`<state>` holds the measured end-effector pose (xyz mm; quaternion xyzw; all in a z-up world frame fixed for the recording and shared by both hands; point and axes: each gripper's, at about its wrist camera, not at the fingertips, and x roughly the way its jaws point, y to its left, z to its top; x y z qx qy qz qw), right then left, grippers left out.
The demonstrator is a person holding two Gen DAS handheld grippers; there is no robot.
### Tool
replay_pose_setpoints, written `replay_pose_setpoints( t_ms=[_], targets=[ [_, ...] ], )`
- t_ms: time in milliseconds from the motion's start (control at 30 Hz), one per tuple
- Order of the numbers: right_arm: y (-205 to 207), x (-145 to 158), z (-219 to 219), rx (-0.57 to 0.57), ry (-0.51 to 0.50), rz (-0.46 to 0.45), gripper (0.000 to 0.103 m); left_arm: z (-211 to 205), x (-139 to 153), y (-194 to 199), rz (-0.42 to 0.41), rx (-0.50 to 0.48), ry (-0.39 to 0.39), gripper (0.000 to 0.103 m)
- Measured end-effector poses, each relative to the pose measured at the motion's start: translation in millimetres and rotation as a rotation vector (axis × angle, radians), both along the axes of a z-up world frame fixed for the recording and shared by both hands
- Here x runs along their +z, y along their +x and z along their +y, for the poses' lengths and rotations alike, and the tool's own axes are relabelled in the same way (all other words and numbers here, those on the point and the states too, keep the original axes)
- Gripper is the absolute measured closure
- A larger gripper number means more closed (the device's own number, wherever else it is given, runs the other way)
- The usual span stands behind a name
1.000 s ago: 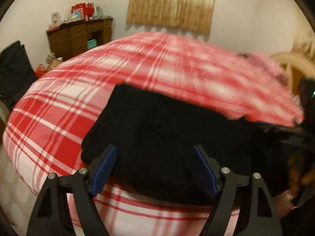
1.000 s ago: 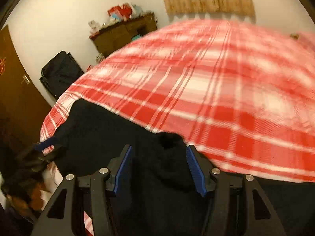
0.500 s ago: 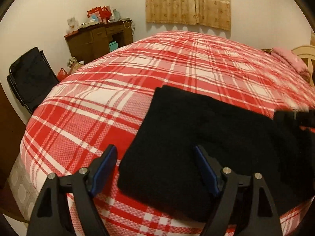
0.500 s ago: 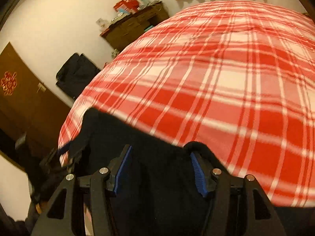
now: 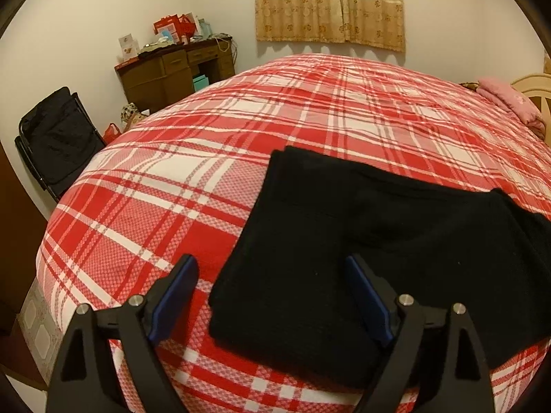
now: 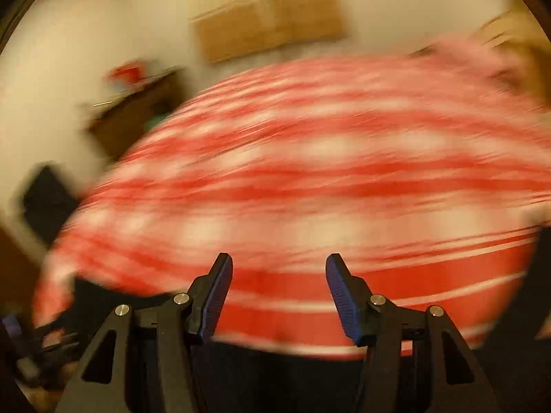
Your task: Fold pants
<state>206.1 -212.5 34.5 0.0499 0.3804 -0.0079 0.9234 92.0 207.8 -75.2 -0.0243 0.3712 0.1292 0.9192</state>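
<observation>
Pants (image 5: 344, 258) folded on bed (image 5: 193, 186); left gripper (image 5: 272, 296) opening, empty; right gripper (image 6: 279, 292) parted, empty; risk: finger snags the top layer, undoing the fold.

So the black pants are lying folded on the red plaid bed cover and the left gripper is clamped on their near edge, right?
Not quite. The left gripper is not clamped on the black pants; its jaws are opening, with the pads clear of the cloth on both sides. The left wrist view shows this. The rest holds: the pants lie folded on the red plaid bed cover.
</observation>
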Motion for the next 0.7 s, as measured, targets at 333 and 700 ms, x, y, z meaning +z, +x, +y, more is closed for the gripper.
replay_pose_setpoints(
  t_ms=[333, 700],
  targets=[
    [57, -59, -181, -0.525, -0.163, 0.278, 0.035, -2, 0, 1, 0.028, 0.029, -0.014, 0.010],
    [48, -60, -200, -0.479, -0.062, 0.367, 0.097, -3, 0, 6, 0.052, 0.046, -0.013, 0.005]
  ],
)
